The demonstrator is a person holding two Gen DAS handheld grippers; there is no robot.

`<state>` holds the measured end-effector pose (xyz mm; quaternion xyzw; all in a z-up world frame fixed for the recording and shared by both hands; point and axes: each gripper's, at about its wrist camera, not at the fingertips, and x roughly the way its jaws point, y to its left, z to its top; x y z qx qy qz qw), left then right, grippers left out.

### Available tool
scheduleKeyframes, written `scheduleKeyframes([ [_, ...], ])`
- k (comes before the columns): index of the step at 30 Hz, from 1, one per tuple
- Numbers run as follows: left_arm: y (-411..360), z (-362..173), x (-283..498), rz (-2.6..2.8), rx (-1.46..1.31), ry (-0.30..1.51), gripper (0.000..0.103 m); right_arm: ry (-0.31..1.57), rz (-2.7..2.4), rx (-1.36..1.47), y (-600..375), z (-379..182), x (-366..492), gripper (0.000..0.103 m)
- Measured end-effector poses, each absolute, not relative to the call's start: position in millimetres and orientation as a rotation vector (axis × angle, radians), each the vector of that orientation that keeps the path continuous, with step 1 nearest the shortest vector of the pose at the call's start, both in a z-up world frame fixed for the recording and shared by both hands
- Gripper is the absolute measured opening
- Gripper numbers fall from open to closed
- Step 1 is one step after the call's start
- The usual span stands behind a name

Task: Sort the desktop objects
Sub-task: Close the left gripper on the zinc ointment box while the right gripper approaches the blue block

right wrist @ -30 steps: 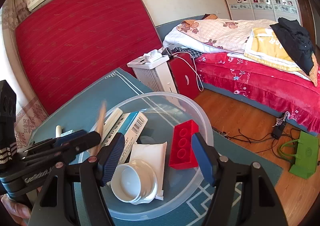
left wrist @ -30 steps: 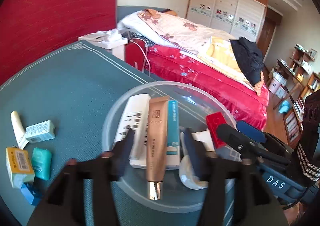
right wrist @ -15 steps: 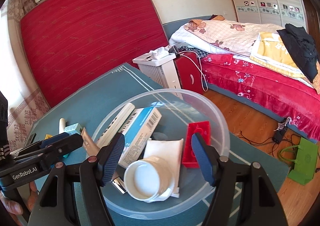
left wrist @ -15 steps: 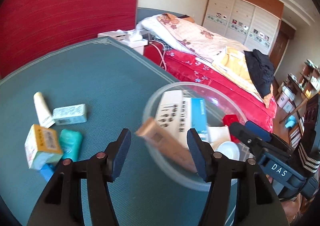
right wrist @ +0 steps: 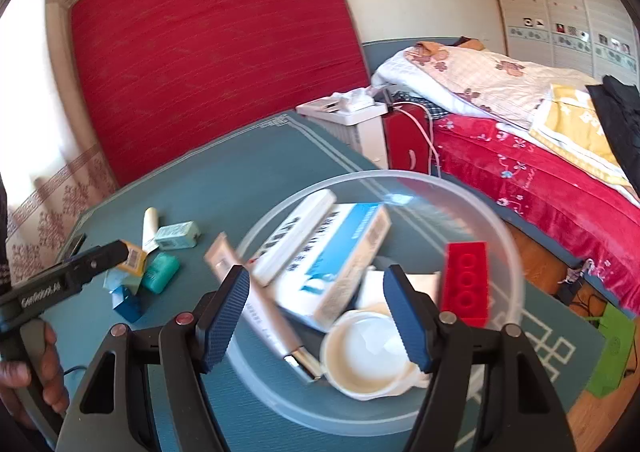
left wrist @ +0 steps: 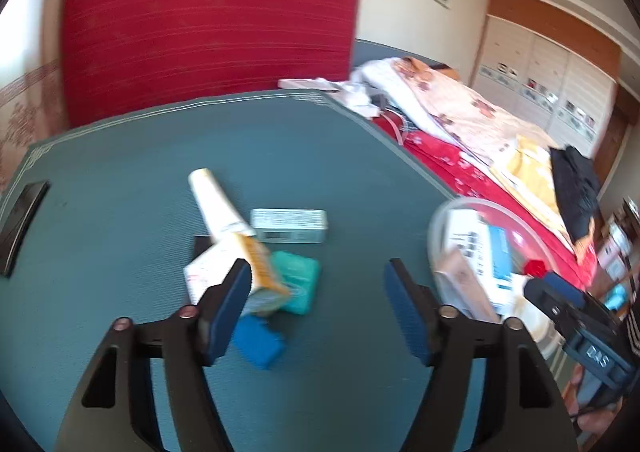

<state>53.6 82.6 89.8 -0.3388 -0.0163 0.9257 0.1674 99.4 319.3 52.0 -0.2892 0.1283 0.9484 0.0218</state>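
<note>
Left wrist view: empty left gripper, jaws opening, nears boxes beside the bowl; blurred haste could scatter them.

On the surface ahead of me, a bowl sits to the right and holds a remote, a carton, a tube, a toy brick and a cup. Left of the bowl, a cluster lies together: another tube, three small boxes and a packet. A bed stands behind, to the right.
</note>
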Motion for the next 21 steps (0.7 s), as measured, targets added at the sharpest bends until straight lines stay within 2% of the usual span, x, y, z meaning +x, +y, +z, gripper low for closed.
scheduleKeyframes([
  [3, 66.8, 84.4, 46.8, 2.67, -0.985, -0.08, 0.074, 0.374, 2.959, -0.905, 307.6, 52.3, 96.6, 0.079],
  [9, 45.6, 69.6, 31.9, 2.72, -1.066, -0.115, 0.075, 0.331, 3.003, -0.936, 285.4, 52.9, 90.2, 0.08],
  [15, 31.7, 51.8, 16.3, 2.664, -1.168, -0.261, 0.077, 0.277, 3.051, -0.981, 260.6, 50.9, 84.0, 0.081],
  [21, 23.9, 46.1, 7.6, 2.618, -1.208, -0.366, 0.077, 0.147, 3.096, -1.009, 233.8, 46.7, 79.8, 0.081],
])
